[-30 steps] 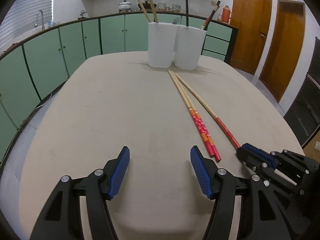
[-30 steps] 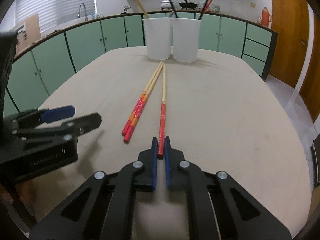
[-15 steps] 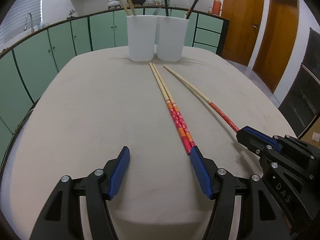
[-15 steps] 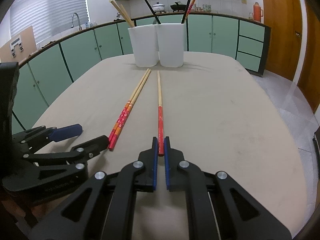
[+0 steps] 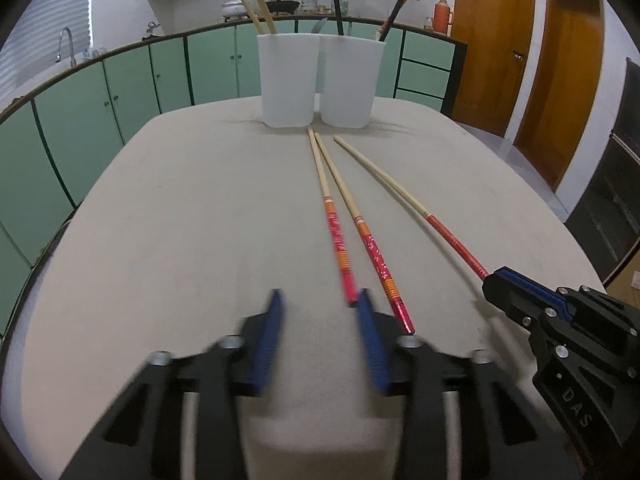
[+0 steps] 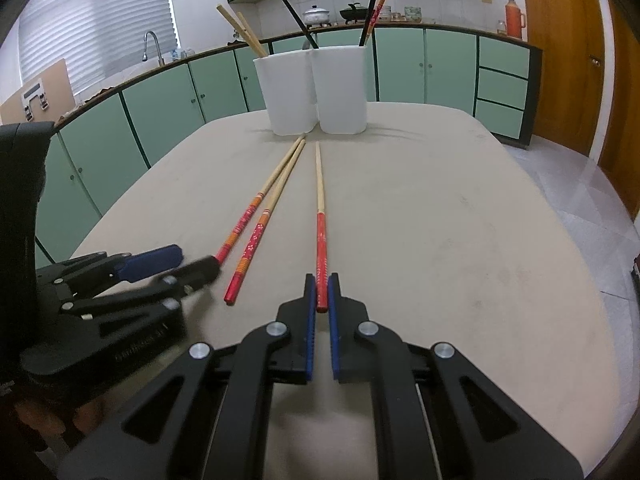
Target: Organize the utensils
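Three long chopsticks with red ends lie on the beige table. My right gripper (image 6: 322,286) is shut on the red end of the right-hand chopstick (image 6: 319,184), which also shows in the left wrist view (image 5: 400,196). My left gripper (image 5: 318,300) is open, its jaws blurred by motion. The red end of the left chopstick (image 5: 334,228) sits just inside its right finger (image 5: 370,336). The middle chopstick (image 5: 360,224) lies just outside that finger. Two white holders (image 5: 286,80) (image 5: 350,82) stand at the table's far end with several utensils in them.
The beige table (image 5: 180,220) has rounded edges. Green cabinets (image 5: 80,120) and a counter with a sink run behind and to the left. Brown doors (image 5: 492,48) stand at the right.
My left gripper has narrowed and moved forward, so the left chopstick's red end now sits inside its right finger. The pair of chopsticks has spread apart. The right gripper stays shut on its chopstick.
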Available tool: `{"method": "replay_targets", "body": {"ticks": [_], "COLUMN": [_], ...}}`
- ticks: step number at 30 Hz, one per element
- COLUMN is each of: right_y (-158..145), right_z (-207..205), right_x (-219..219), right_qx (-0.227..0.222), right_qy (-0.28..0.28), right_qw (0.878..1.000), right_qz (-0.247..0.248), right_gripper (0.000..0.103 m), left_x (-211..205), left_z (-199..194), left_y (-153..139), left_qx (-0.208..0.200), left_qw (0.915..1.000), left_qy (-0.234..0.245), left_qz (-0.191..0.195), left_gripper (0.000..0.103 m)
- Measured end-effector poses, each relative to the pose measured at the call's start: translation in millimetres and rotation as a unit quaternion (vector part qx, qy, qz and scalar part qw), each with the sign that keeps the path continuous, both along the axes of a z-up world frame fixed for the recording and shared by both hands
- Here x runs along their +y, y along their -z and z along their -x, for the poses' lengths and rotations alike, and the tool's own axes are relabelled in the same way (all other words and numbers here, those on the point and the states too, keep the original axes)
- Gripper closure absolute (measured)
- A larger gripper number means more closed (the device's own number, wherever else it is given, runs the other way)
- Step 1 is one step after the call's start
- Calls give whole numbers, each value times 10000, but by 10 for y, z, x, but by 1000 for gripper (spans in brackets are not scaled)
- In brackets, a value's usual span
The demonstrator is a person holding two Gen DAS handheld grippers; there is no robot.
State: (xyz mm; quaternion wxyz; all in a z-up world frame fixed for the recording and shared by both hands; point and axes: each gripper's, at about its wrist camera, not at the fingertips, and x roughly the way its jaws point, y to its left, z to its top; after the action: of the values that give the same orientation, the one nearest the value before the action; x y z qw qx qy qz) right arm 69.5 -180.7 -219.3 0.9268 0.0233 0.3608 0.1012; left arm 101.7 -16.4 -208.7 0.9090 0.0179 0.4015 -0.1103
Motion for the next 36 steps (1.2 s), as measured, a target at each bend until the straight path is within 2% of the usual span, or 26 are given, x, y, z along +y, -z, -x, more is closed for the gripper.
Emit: {"method": "replay_targets", "body": {"ticks": [1, 4, 15, 21, 23, 25, 26, 31, 36], "right_y": [-1, -15, -167, -229, -206, -186, -179, -156, -111], "right_z": [-3, 2, 66, 72, 67, 63, 59, 56, 38], "right_x": [3, 3, 3, -1, 3, 3, -2, -23, -40], "right_qx": [2, -23, -269, -378, -341, -316, -303, -249, -186], "right_qy": [4, -2, -7, -7, -17, -19, -17, 2, 7], "right_qw": [10000, 10000, 9996, 9992, 9993, 9994, 9995, 9997, 9998], "right_qz": [-3, 5, 80, 118, 125, 135, 132, 85, 24], "right_gripper": [98, 98, 98, 98, 98, 98, 98, 98, 98], "left_x": [8, 26, 161, 156, 124, 77, 56, 3, 10], "left_z": [1, 9, 100, 71, 61, 49, 37, -59, -126], "left_y": [1, -5, -375, -373, -274, -171, -129, -1, 18], "left_qx": [9, 35, -496, -397, -224, -89, -56, 50, 68], "left_qw": [10000, 9999, 9984, 9985, 9988, 9992, 9994, 9999, 9997], "left_qy": [26, 70, -34, 18, 36, 51, 50, -29, -64], "left_qz": [21, 96, 274, 382, 422, 376, 340, 156, 206], "left_gripper": [93, 103, 103, 103, 100, 84, 82, 78, 78]}}
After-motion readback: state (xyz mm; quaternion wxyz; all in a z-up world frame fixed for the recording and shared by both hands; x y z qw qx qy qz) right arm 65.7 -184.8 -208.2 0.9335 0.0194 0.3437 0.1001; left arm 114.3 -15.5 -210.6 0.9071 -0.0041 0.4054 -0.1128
